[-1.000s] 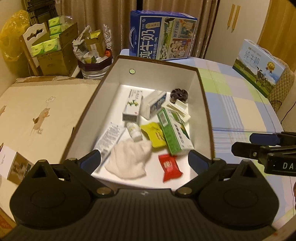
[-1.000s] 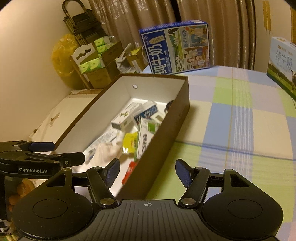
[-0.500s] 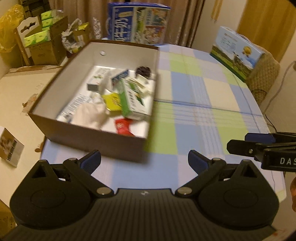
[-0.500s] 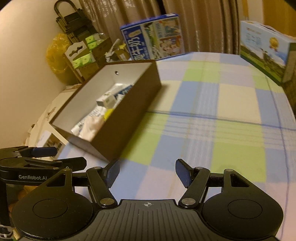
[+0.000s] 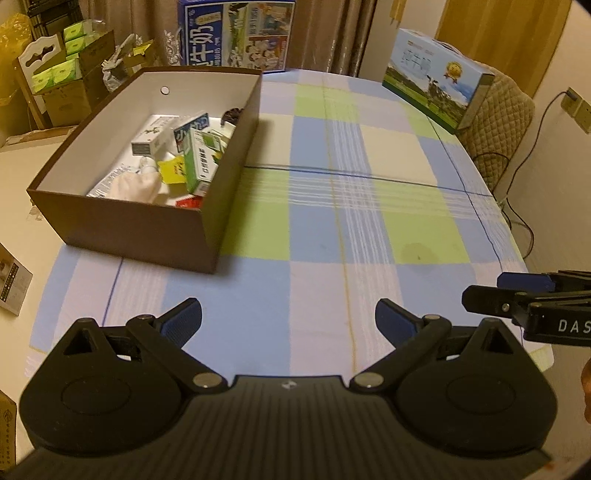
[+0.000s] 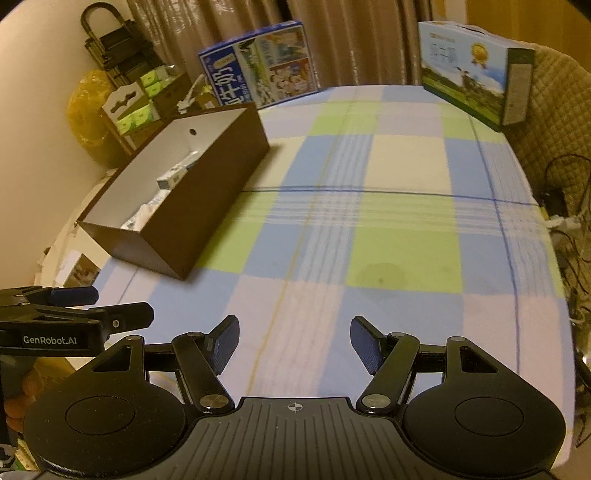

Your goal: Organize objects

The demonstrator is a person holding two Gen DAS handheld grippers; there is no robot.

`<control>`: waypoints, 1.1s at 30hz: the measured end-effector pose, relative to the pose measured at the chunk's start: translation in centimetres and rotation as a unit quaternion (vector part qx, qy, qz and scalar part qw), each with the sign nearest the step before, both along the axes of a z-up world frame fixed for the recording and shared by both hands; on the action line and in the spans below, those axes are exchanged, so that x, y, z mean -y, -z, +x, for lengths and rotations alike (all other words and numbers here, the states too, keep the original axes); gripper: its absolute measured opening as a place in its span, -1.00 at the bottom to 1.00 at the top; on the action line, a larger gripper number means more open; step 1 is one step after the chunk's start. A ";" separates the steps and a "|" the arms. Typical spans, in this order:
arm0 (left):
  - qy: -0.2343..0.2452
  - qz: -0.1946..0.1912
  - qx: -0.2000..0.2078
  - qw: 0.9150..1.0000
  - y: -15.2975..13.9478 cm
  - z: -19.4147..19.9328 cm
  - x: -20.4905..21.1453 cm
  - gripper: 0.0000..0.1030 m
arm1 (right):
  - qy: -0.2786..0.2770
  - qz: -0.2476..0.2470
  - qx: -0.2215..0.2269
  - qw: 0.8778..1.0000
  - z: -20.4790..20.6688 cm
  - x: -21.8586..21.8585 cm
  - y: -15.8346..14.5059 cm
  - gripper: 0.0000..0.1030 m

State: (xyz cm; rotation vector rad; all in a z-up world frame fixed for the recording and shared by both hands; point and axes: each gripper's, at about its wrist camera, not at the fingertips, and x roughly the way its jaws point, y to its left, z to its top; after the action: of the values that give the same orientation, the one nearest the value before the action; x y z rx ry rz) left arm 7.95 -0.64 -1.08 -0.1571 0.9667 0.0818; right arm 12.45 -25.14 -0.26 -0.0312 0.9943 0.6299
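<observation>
A brown cardboard box with a white inside stands at the table's left side. It holds several small items: a green and white carton, a white cloth, a yellow packet and a red packet. The box also shows in the right wrist view. My left gripper is open and empty, above the near table edge. My right gripper is open and empty, to the right of the left one, also near the front edge.
The round table has a blue, green and white checked cloth. A blue milk carton box stands at the back and another gift box at the back right. A padded chair is at the right. Cluttered boxes stand behind left.
Both grippers have pulled back and away from the box toward the table's near edge. The box now lies farther off at the left. Both stay open.
</observation>
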 end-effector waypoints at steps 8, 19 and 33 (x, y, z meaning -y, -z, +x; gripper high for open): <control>0.014 0.000 0.000 1.000 0.3 -1.3 2.3 0.92 | 0.019 -0.015 -0.002 1.000 -1.1 2.4 0.1 0.24; 0.023 0.001 0.018 1.000 -0.2 -2.1 3.7 0.91 | 0.027 -0.013 0.004 1.000 -1.8 3.6 -0.3 0.24; 0.025 0.007 0.019 0.999 -0.1 -2.2 4.3 0.91 | 0.024 -0.009 0.006 1.000 -1.9 3.7 -0.4 0.24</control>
State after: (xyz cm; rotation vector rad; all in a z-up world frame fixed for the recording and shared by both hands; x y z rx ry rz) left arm 5.71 -4.91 -0.95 -0.1208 0.9306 0.0399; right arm 10.51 -28.89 0.10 -0.0266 0.9864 0.5765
